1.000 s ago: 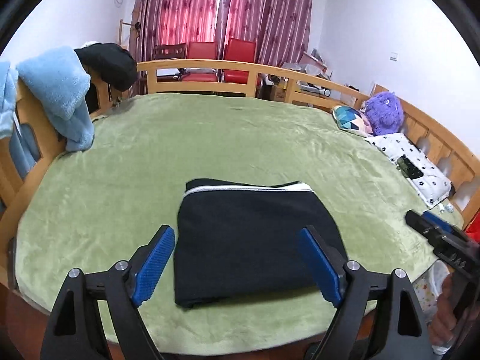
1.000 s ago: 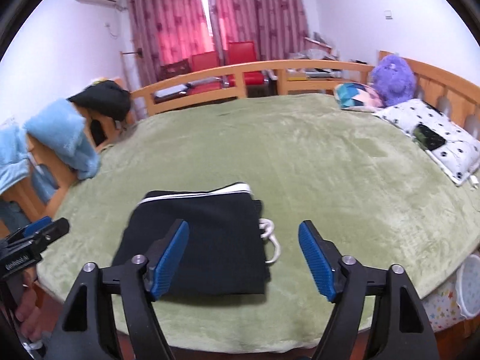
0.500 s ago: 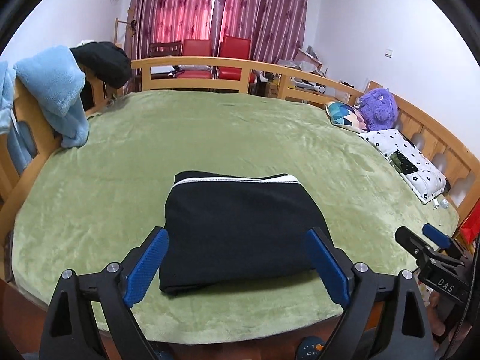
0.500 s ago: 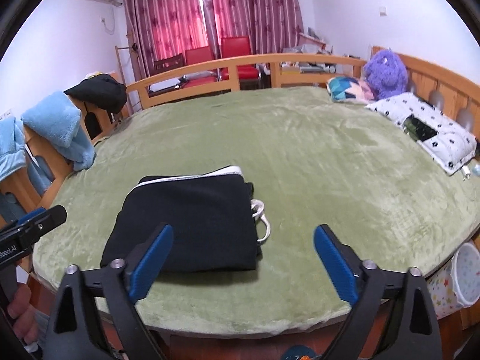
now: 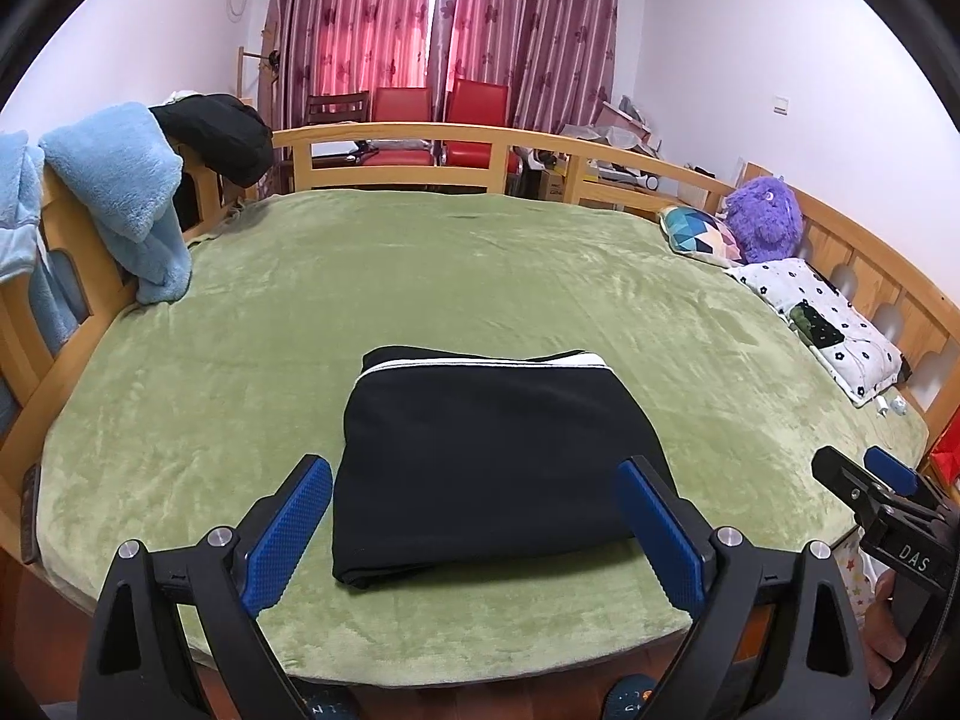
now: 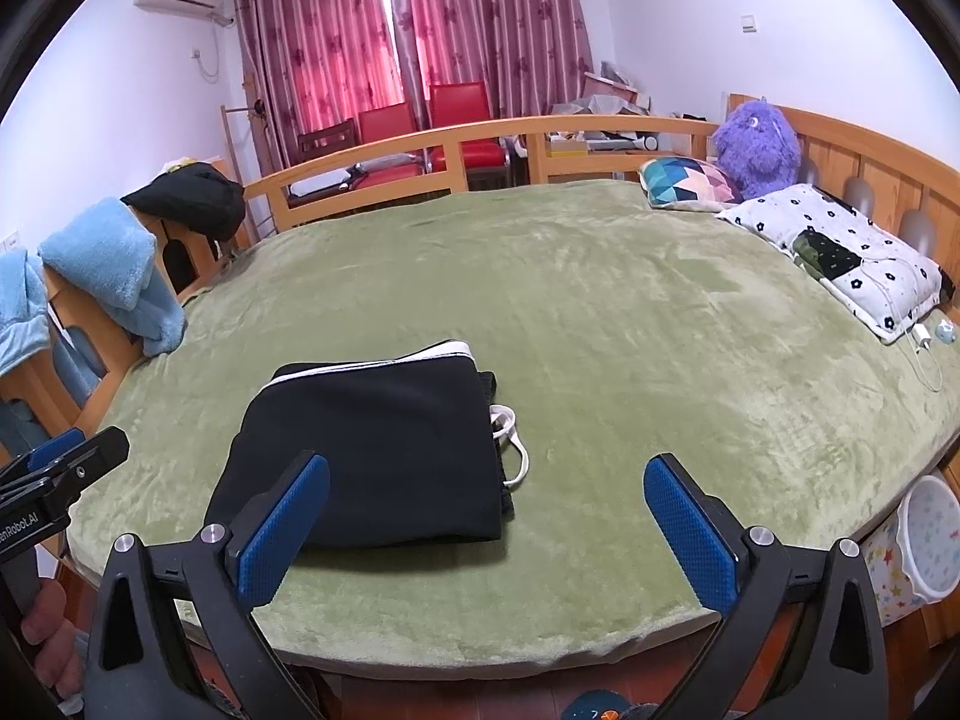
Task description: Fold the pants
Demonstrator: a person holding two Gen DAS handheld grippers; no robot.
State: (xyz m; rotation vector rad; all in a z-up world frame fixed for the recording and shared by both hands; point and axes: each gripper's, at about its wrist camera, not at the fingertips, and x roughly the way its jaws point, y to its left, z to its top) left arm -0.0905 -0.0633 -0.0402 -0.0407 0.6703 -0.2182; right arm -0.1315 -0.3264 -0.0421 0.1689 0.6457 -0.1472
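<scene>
Green plush bedding (image 5: 480, 276) is carrying the folded black pants (image 5: 492, 456) near its front edge, and my left jaws (image 5: 474, 534) and right jaws (image 6: 486, 534), both widening around nothing, are risking snagging the loose white drawstring (image 6: 510, 438) and spoiling the fold.

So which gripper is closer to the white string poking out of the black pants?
Right. The right gripper has the white string lying just ahead between its fingers. The left gripper sits toward the other side of the pants, jaws opening, nothing held.
</scene>
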